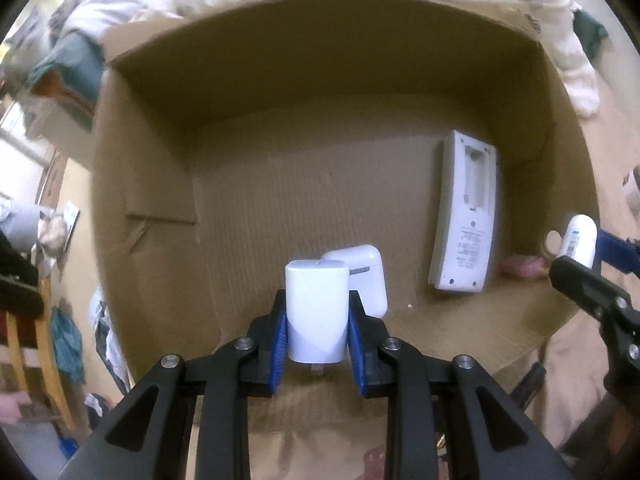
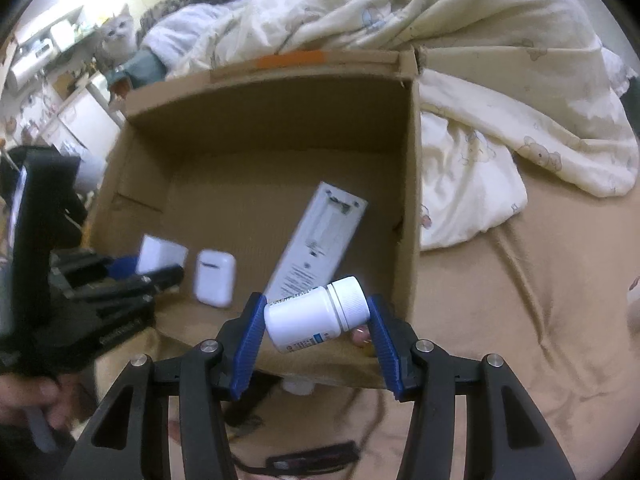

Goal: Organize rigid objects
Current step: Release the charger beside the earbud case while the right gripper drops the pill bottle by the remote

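Charger (image 1: 317, 312) over cardboard box (image 1: 160, 184), earbud case (image 1: 366, 276) just behind, remote (image 1: 466, 216) nearby.

Matt corrugated cardboard box (image 1: 160, 184); smooth glossy white plastic charger (image 1: 316, 312), bottle (image 2: 316, 314).

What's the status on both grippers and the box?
Left gripper shut on charger, over box. Right gripper shut on bottle at box edge. Earbud case and remote already inside. Nothing blocking.

A: What's the pink thing (image 1: 520, 267) beside the remote (image 1: 464, 216)?
B: Too blurred to tell. The remote's label print is unreadable too.
A: And the charger (image 1: 316, 312)?
B: Its prongs are half hidden, lower centre.
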`<state>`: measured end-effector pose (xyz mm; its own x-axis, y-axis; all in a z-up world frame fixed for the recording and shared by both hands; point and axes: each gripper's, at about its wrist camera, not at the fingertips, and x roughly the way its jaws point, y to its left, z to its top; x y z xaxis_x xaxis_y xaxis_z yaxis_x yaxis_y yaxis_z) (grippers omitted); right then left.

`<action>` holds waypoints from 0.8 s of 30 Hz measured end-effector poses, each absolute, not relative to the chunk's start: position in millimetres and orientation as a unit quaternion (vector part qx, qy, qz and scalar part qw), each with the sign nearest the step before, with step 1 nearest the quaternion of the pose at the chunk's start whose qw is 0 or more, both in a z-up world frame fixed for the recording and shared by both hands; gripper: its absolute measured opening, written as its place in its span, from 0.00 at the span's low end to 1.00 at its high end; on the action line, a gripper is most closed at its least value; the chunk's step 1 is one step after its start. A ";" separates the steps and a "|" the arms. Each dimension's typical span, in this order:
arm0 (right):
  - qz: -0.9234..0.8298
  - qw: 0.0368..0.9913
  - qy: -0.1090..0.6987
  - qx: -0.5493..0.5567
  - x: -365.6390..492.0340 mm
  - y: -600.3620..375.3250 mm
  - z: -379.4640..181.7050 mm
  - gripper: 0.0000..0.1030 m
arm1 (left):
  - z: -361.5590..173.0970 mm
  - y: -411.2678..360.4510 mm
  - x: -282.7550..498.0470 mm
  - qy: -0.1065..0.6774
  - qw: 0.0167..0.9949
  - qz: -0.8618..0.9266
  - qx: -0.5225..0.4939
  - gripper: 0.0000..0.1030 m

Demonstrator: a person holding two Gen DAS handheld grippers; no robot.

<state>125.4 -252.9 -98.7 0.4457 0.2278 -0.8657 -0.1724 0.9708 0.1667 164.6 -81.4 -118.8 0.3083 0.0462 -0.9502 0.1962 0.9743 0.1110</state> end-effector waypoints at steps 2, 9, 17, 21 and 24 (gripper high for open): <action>0.124 0.851 0.508 0.055 135.0 -253.9 -97.6 0.52 | -119.6 -82.1 167.0 0.580 0.805 -0.047 0.116 0.23; 0.134 0.849 0.508 0.056 148.7 -249.7 -104.2 0.62 | -129.5 -77.5 175.4 0.601 0.792 -0.044 0.101 0.23; 0.186 0.855 0.483 0.039 140.0 -231.8 -86.0 1.00 | -130.4 -78.3 169.9 0.605 0.789 -0.063 0.083 0.79; 0.180 0.857 0.479 0.053 135.9 -237.5 -80.5 1.00 | -123.4 -78.6 166.3 0.591 0.800 -0.053 0.090 0.86; 0.171 0.865 0.469 0.048 134.1 -241.2 -75.1 1.00 | -112.6 -75.7 165.4 0.573 0.813 -0.051 0.089 0.87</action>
<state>134.1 -241.2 -75.1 0.5010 0.3400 -0.7959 -0.2503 0.9372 0.2428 165.4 -75.7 -112.6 0.3388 0.0180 -0.9407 0.1855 0.9789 0.0855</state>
